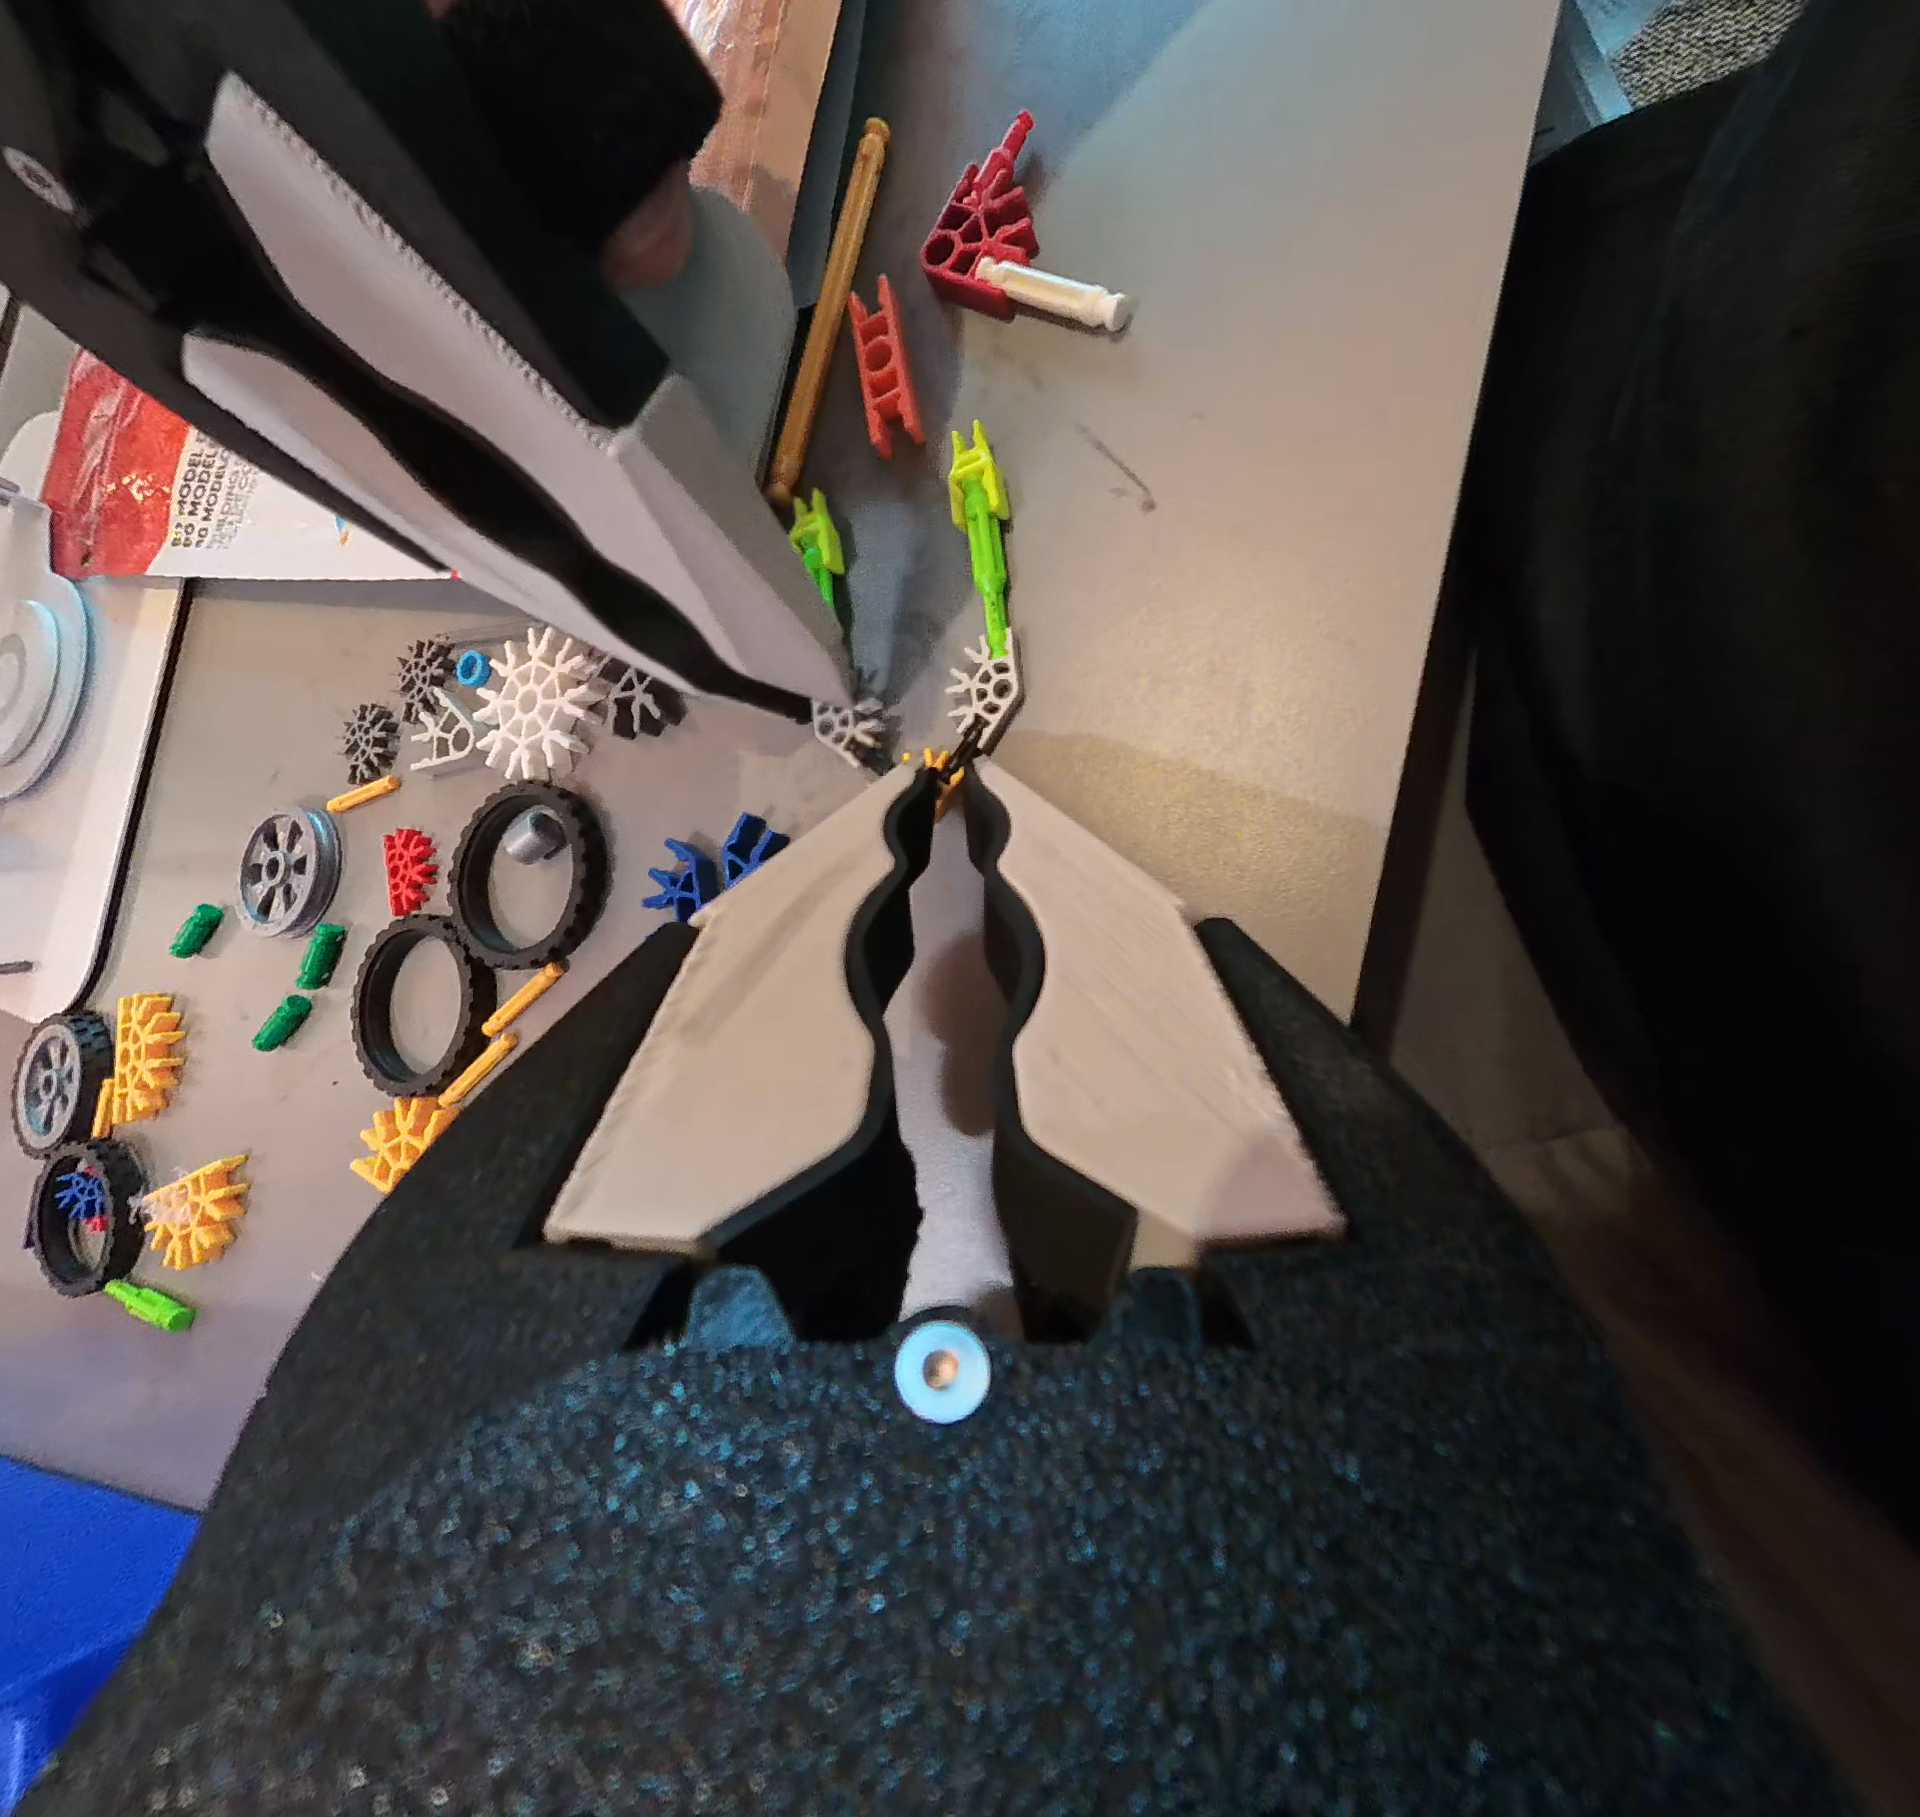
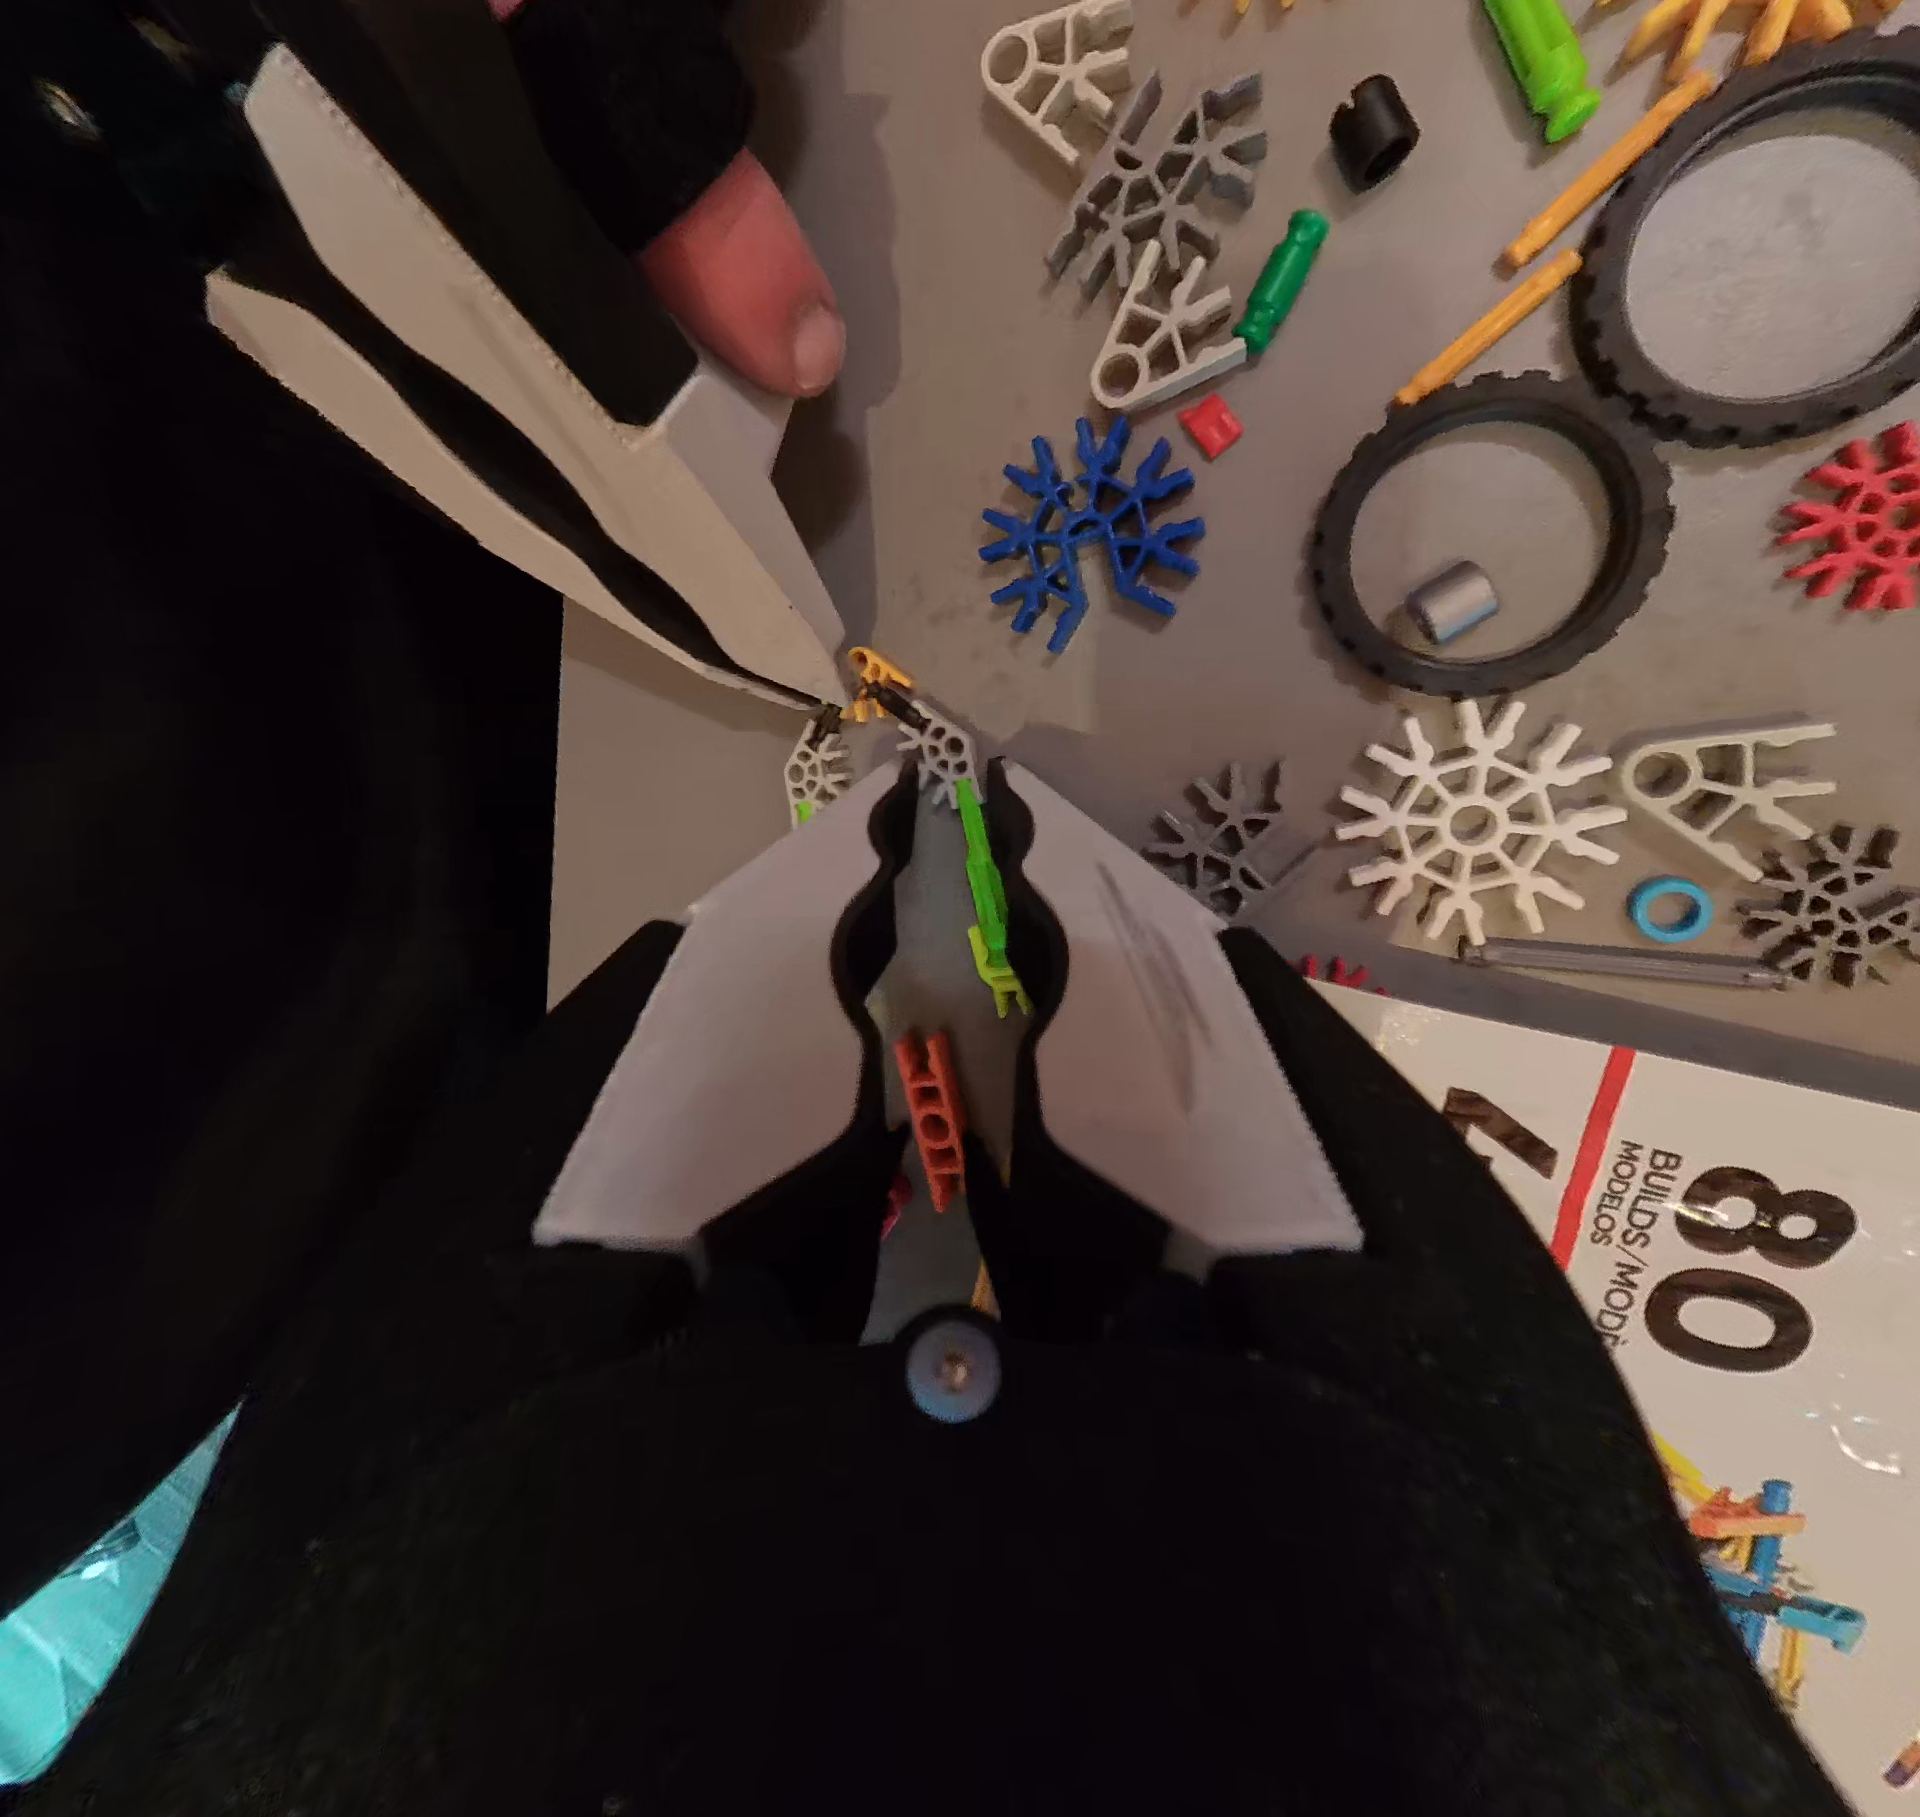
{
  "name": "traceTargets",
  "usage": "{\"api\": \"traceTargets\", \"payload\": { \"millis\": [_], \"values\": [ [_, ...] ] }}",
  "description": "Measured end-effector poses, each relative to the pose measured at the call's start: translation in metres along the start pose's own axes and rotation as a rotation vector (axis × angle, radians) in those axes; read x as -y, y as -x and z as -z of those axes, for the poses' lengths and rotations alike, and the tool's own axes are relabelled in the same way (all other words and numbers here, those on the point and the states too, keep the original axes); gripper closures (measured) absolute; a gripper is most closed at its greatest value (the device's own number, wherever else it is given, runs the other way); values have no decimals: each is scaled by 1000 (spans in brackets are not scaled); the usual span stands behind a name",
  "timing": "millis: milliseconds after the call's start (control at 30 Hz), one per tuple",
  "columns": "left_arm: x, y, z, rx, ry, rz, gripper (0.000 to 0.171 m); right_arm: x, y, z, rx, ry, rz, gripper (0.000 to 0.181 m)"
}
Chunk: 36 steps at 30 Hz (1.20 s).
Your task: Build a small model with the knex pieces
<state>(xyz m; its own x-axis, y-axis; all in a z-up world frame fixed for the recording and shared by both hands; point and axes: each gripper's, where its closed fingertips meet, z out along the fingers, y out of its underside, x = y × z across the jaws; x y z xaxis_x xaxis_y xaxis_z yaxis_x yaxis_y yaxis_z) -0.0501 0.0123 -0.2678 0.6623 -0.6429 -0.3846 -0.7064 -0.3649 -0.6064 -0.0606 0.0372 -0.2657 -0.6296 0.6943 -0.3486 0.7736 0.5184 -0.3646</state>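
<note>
A: Left wrist view?

B: The left gripper (image 1: 943, 780) is pinched on a small yellow connector (image 1: 935, 768) joined to a grey connector (image 1: 985, 692) carrying a lime rod (image 1: 985, 546). The right gripper (image 1: 847, 702) meets a second grey connector (image 1: 852, 728) (tips nearly touching). The desk (image 1: 1247, 520) edge runs close on the right.

A: Right wrist view?

B: The right gripper (image 2: 948, 765) is clamped on its grey connector (image 2: 943, 749); loose tyres (image 2: 1491, 541) and a white snowflake connector (image 2: 1475, 822) crowd the right.
</note>
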Motion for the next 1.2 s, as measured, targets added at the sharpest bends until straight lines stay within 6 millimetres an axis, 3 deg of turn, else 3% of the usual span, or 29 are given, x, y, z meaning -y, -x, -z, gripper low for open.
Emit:
{"api": "traceTargets", "payload": {
  "millis": [233, 467, 1200],
  "values": [
    [0, 0, 0, 1, 3, 1, 168, 9, 0, 6, -82, -35, 78, 164],
    [0, 0, 0, -2, 9, -1, 168, 17, 5, -5, -124, -49, 175, 181],
    [0, 0, 0, -6, 15, 0, 168, 13, 12, -10, -101, -7, 242, 181]
  ]
}}
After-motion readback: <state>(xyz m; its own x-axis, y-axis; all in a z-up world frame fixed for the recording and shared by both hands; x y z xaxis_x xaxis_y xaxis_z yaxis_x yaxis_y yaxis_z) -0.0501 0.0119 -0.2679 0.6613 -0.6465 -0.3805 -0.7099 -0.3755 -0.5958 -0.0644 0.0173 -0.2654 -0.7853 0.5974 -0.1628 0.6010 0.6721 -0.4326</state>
